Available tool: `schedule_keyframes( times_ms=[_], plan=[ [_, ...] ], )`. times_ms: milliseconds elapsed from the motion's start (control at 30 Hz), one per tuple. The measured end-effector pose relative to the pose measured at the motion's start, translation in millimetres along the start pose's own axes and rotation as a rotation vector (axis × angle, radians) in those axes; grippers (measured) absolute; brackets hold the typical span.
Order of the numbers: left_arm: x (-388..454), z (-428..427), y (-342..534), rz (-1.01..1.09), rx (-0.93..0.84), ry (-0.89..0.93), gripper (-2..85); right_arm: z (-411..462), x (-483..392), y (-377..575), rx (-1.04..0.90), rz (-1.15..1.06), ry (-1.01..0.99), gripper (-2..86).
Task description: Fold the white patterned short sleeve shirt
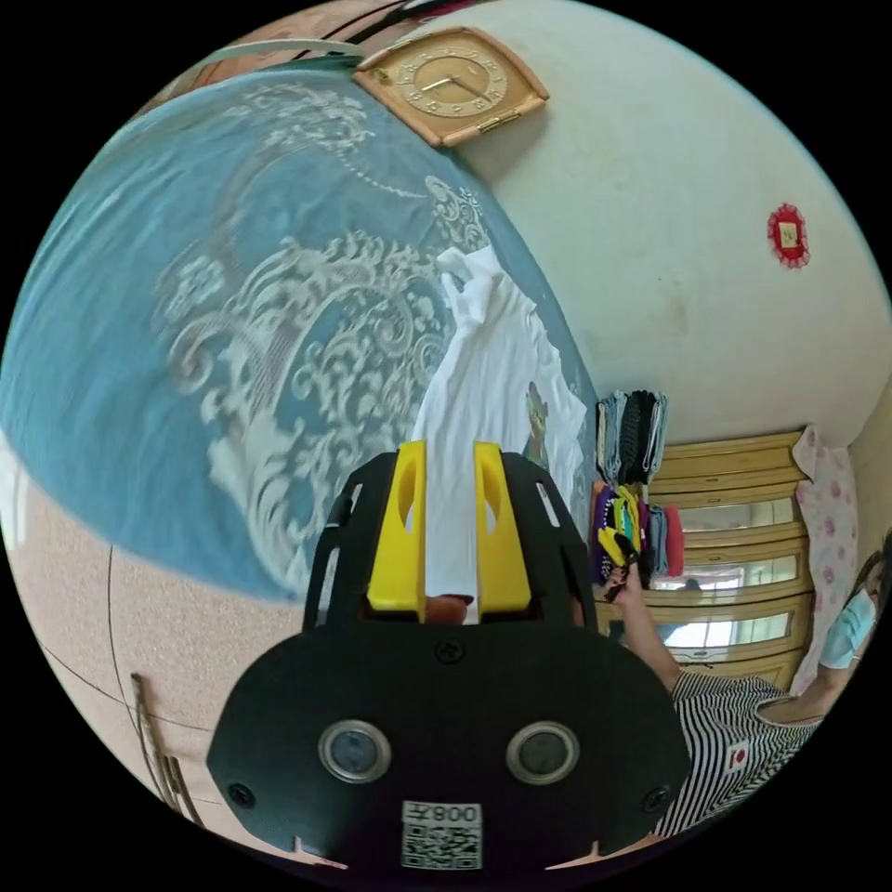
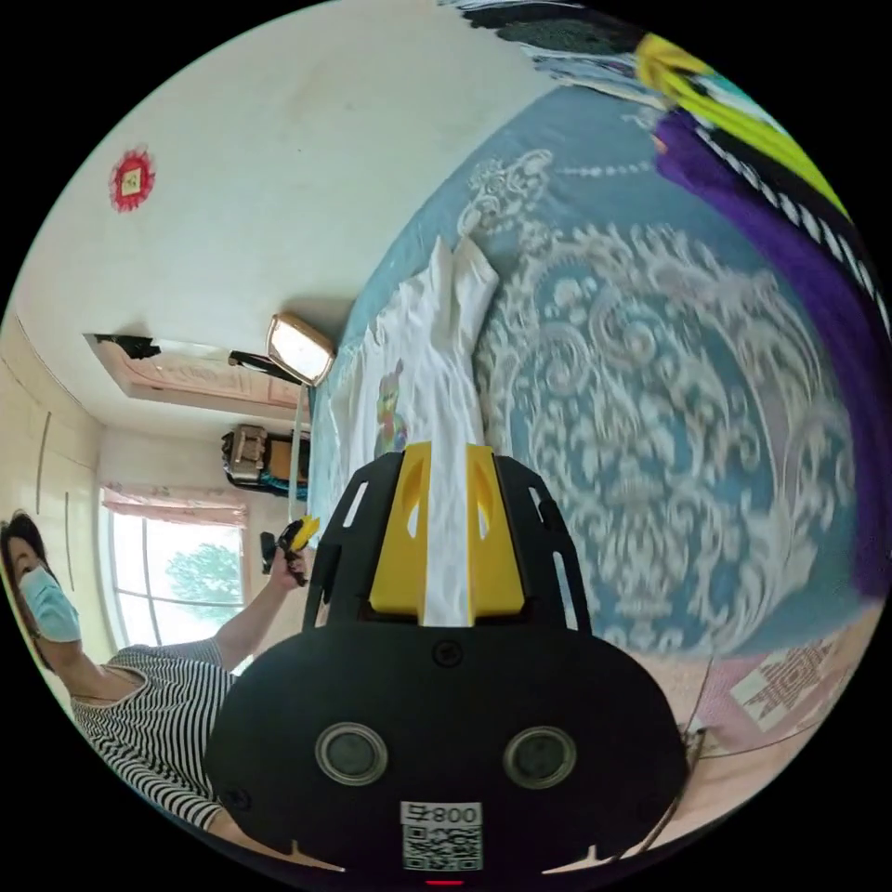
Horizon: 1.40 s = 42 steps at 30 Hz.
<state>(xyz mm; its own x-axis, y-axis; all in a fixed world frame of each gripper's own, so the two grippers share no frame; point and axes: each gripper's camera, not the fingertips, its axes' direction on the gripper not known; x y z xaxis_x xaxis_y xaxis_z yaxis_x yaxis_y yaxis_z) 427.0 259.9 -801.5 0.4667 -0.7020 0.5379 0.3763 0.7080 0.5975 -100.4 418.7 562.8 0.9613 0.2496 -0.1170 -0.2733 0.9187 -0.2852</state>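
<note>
In the left gripper view, the left gripper (image 1: 450,483) has its two yellow jaws closed on a band of the white shirt (image 1: 492,372), which runs up from between them and spreads out, hanging over the blue bedspread (image 1: 232,325) with its pale scroll pattern. A small coloured print shows on the shirt near its right edge. In the right gripper view, the right gripper (image 2: 449,488) likewise clamps a strip of the same shirt (image 2: 437,372), the cloth stretching away from the jaws toward a bunched end that lies on the bedspread (image 2: 650,390).

Each view also catches the other gripper, held in the person's hand off to the side: the right one (image 1: 615,546) and the left one (image 2: 295,537). Behind the right one hangs a row of coloured clothes (image 1: 632,502), with a wooden cabinet (image 1: 734,539) beyond. A clock (image 1: 452,84) lies at the bedspread's edge. A purple garment (image 2: 799,279) lies along the bedspread's far side in the right gripper view.
</note>
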Motion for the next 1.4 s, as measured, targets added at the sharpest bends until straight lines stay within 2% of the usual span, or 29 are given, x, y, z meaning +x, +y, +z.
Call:
schedule_keyframes(
  times_ms=[233,367,433,500,600,767,867,900,1000,1167,1267,1400],
  plan=[
    [12.9,59.2,-116.9,0.010,0.065,-0.121,8.0,70.4,-29.1,-142.9,-0.004,-0.085,0.296,7.8],
    [8.0,99.3,-155.6,0.019,0.008,-0.161,6.8,110.9,-31.8,-176.4,-0.044,-0.117,0.417,7.6],
    [7.8,111.1,-163.0,0.026,-0.034,-0.187,4.7,145.1,-24.5,-187.4,-0.143,-0.110,0.507,6.9],
    [12.5,106.2,-166.5,0.059,0.000,-0.204,2.9,148.1,-25.7,-189.0,-0.092,-0.129,0.505,5.4],
    [21.3,76.1,-163.8,0.106,0.108,-0.176,2.1,150.4,-21.1,-195.9,-0.125,-0.112,0.429,2.2],
    [24.7,49.8,-142.8,0.176,0.173,-0.184,2.1,114.6,-33.5,-182.5,0.001,-0.141,0.456,0.8],
    [-6.4,70.9,-139.1,0.067,0.080,-0.188,2.7,120.1,-3.7,-169.3,-0.018,-0.050,0.423,0.7],
    [-19.8,72.7,-138.9,-0.002,0.089,-0.191,3.1,127.0,14.0,-167.9,-0.056,0.021,0.389,0.9],
    [-31.9,58.3,-143.5,-0.055,0.205,-0.148,4.6,119.6,35.7,-164.3,0.050,0.124,0.253,1.2],
    [-10.0,59.3,-186.0,0.093,0.167,-0.203,7.1,107.5,26.3,-186.4,0.179,0.093,0.306,2.6],
    [6.5,81.6,-221.7,0.169,0.100,-0.218,8.4,132.7,-1.6,-226.2,0.119,-0.054,0.355,4.7],
    [21.2,120.5,-267.8,0.208,0.017,-0.286,8.8,191.3,-40.1,-288.9,-0.009,-0.215,0.577,6.9]
  ],
)
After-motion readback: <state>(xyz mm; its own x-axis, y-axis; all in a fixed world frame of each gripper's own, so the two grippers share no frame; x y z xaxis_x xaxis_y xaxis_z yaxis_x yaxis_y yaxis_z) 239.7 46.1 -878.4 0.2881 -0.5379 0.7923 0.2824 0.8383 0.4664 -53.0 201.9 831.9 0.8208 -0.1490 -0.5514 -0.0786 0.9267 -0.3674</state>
